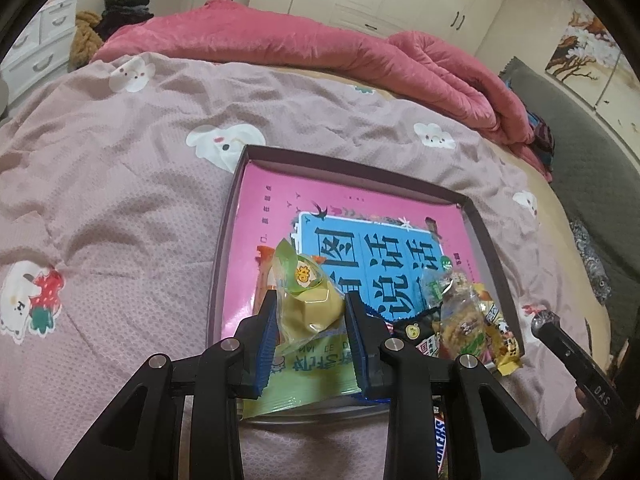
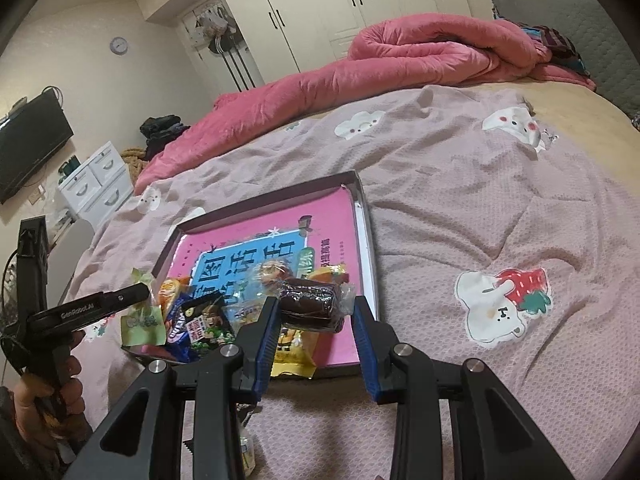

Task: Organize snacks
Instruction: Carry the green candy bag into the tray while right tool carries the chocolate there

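A shallow box lid (image 1: 478,232) with a pink and blue printed bottom lies on the bed and holds several snack packets. My left gripper (image 1: 311,300) is shut on a yellow snack in a clear green-topped wrapper (image 1: 310,296), over the lid's near left part, above a light green packet (image 1: 312,376). My right gripper (image 2: 316,306) holds a dark brown wrapped cake (image 2: 310,306) between its fingers, over the lid's (image 2: 368,216) near right corner. Below it lies a yellow packet (image 2: 296,354). The left gripper (image 2: 100,306) also shows at the left of the right wrist view.
More packets lie in the lid's near end: orange and yellow ones (image 1: 472,320), a dark packet (image 2: 208,324) and a blue one (image 2: 176,320). A Snickers bar (image 1: 440,436) lies on the pink bedspread (image 1: 120,208). A red quilt (image 1: 320,44) lies rolled behind.
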Demonstrator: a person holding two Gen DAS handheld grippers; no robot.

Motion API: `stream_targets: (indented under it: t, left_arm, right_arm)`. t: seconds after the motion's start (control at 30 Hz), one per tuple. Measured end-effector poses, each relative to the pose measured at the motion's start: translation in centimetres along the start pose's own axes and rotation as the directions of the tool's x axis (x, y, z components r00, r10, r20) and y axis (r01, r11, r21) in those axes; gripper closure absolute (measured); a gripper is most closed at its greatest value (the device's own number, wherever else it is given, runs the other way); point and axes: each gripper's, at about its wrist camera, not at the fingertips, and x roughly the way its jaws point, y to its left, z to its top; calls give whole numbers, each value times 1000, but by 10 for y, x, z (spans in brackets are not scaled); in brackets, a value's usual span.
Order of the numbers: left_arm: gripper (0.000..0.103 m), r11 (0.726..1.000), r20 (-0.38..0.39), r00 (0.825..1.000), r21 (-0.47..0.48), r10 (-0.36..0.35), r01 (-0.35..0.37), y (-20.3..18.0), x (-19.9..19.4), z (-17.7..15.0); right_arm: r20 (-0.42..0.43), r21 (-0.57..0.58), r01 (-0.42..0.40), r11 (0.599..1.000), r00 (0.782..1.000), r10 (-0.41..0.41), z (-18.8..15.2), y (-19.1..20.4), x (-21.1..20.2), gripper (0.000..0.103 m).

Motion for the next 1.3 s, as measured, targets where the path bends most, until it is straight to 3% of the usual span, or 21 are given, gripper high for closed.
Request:
stream_targets:
  t: [0.13, 0.3, 0.57, 1.17, 1.3]
  left_arm:
    - [70, 1000, -9, 1000, 1, -5, 5, 0, 4, -1]
    - [70, 1000, -11, 1000, 4, -12, 12, -1, 5, -2]
    - [70, 1000, -23, 1000, 3, -11, 11, 0, 10, -3]
    - [70, 1000, -26, 1000, 6, -11, 11, 0, 12, -4]
    - [70, 1000, -27, 1000, 10, -9, 9, 0, 13, -4]
  right_arm:
    - [-14, -1, 3, 1000, 1000, -3, -2, 0, 6, 67]
    - [9, -53, -52, 997, 999, 52, -3, 16, 5, 67]
    - [-55, -164, -132, 978, 991, 125, -12, 48, 23, 67]
    - [-89, -160, 48, 986, 994, -63, -18, 29, 39, 66]
    - [-96, -143, 48, 989, 993, -62, -18, 26, 40, 66]
